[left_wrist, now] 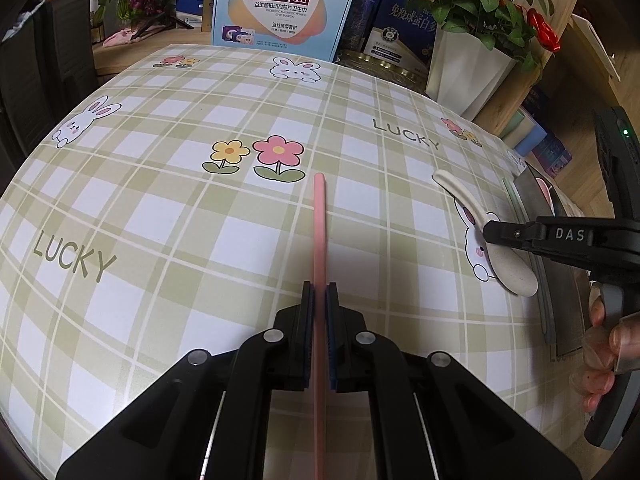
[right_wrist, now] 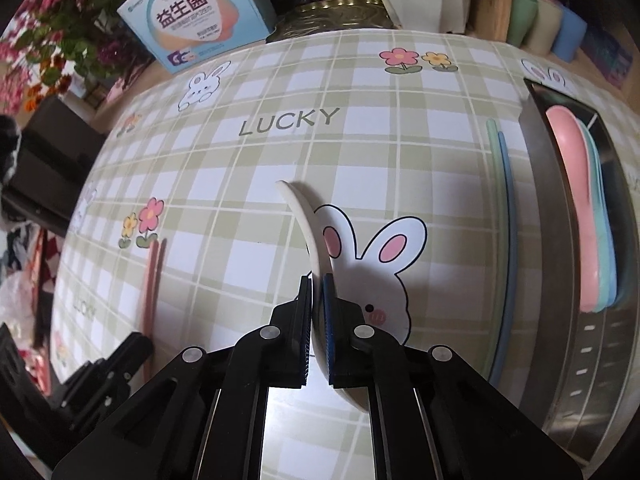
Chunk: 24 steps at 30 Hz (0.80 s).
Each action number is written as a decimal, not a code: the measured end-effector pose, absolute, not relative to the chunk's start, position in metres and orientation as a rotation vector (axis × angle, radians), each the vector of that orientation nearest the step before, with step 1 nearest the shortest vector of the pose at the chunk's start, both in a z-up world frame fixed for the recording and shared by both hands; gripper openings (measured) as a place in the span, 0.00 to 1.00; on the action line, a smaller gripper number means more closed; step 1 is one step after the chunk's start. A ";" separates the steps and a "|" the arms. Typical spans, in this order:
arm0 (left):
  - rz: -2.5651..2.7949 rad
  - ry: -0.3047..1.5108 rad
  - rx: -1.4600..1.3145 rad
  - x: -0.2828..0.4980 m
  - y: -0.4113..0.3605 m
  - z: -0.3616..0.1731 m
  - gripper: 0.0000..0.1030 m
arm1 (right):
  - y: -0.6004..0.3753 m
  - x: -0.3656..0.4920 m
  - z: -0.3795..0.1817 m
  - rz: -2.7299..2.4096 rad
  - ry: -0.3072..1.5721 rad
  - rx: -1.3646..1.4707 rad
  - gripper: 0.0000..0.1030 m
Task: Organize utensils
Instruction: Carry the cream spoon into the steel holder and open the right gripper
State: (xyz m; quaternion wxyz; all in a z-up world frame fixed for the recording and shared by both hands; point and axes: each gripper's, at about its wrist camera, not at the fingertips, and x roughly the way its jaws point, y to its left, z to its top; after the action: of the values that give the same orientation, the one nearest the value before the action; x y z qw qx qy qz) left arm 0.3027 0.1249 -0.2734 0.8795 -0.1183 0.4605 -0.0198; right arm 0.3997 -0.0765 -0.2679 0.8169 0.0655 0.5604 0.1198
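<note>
My left gripper [left_wrist: 319, 290] is shut on pink chopsticks [left_wrist: 319, 220] that point forward over the checked tablecloth; they also show in the right wrist view [right_wrist: 152, 280]. My right gripper [right_wrist: 317, 280] is shut on a cream spoon [right_wrist: 310, 224], held on edge just above the cloth; the spoon [left_wrist: 464, 204] and that gripper [left_wrist: 490, 232] show at the right of the left wrist view. A metal tray [right_wrist: 560, 240] at the right holds a pink spoon [right_wrist: 570, 184] and a teal spoon [right_wrist: 600, 216]. Green and blue chopsticks [right_wrist: 505, 220] lie beside the tray.
Behind the table stand a light blue product box [left_wrist: 280, 4], dark boxes [left_wrist: 404, 24] and a white pot of red roses [left_wrist: 468, 64]. Dark chairs [left_wrist: 44, 64] stand at the far left. Pastel cups [right_wrist: 544, 20] stand at the far right.
</note>
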 end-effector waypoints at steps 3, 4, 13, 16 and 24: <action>-0.041 0.959 -0.246 0.302 0.125 -0.274 0.06 | -0.076 0.402 -0.269 0.233 1.194 0.117 0.07; -0.041 0.959 -0.246 0.302 0.125 -0.274 0.06 | -0.077 0.403 -0.270 0.233 1.193 0.116 0.07; -0.039 0.956 -0.243 0.302 0.126 -0.274 0.06 | -0.069 0.412 -0.271 0.239 1.178 0.076 0.08; -0.037 0.955 -0.240 0.302 0.126 -0.274 0.06 | -0.070 0.415 -0.272 0.237 1.180 0.088 0.09; -0.032 0.953 -0.224 0.301 0.123 -0.274 0.06 | -0.072 0.418 -0.274 0.245 1.171 0.130 0.09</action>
State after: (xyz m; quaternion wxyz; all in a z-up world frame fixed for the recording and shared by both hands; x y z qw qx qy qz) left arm 0.3014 0.1230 -0.2738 0.8824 -0.1076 0.4578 -0.0155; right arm 0.4179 -0.0724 -0.2738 0.8244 0.0614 0.5507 0.1154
